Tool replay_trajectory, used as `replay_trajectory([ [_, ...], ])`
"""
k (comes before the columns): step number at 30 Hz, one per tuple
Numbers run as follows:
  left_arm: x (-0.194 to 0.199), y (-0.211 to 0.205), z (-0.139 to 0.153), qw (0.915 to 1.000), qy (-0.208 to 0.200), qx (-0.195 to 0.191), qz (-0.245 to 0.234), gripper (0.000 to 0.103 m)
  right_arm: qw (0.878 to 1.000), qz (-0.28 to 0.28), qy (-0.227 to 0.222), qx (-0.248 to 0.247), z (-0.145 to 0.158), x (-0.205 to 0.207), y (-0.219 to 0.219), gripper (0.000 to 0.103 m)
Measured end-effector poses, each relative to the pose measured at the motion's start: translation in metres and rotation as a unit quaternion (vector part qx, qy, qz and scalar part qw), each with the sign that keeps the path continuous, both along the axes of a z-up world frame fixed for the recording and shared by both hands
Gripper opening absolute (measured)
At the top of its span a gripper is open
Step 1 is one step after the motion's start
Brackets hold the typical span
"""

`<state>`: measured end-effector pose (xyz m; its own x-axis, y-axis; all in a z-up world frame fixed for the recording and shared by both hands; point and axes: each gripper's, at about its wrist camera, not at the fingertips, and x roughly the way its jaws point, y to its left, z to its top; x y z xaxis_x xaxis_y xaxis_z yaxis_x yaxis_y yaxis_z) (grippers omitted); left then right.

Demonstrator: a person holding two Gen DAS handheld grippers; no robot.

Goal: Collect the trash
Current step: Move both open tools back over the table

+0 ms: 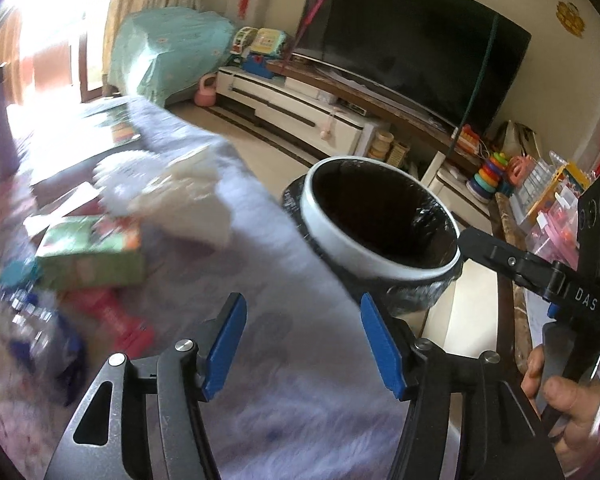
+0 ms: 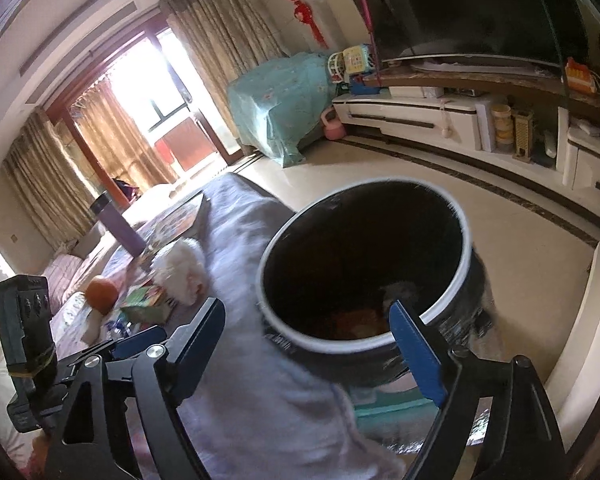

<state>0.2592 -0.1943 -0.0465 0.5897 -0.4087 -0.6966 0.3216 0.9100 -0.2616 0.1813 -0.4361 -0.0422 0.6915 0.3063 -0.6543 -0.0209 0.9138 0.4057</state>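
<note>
Daylight pours in from the window [image 2: 156, 92], blown out to pure white in both views, with a hazy flare over the top-left corner of the left wrist view. The TV screen [image 1: 412, 64] stays dark with faint reflections. Motion blur smears the table clutter [image 1: 80, 248] and fuzzy cloth [image 1: 260, 280]. Heavy fisheye bending curves walls and cabinets, and the corners go black.

Right gripper [image 2: 308, 332] gapes — trash bin [image 2: 364, 264] just beyond.

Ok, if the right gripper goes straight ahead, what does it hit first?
Probably the bin: the right gripper is open and points at its near rim and mouth. Depth is unclear.
</note>
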Motion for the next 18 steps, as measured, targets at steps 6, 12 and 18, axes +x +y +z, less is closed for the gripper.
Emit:
replay_trajectory([
  [6,-0.037,0.036,-0.004,0.9997,0.0,-0.009,0.024,0.059,1.0,0.025,0.01,0.013,-0.006,-0.009,0.032,0.089],
  [12,-0.067,0.074,-0.008,0.9987,0.002,-0.01,0.049,0.059,0.998,0.053,0.018,0.013,-0.013,-0.017,0.063,0.09],
  [18,-0.086,0.111,-0.005,0.996,0.004,-0.018,0.087,0.059,0.996,0.076,0.024,0.026,-0.019,-0.023,0.093,0.09],
])
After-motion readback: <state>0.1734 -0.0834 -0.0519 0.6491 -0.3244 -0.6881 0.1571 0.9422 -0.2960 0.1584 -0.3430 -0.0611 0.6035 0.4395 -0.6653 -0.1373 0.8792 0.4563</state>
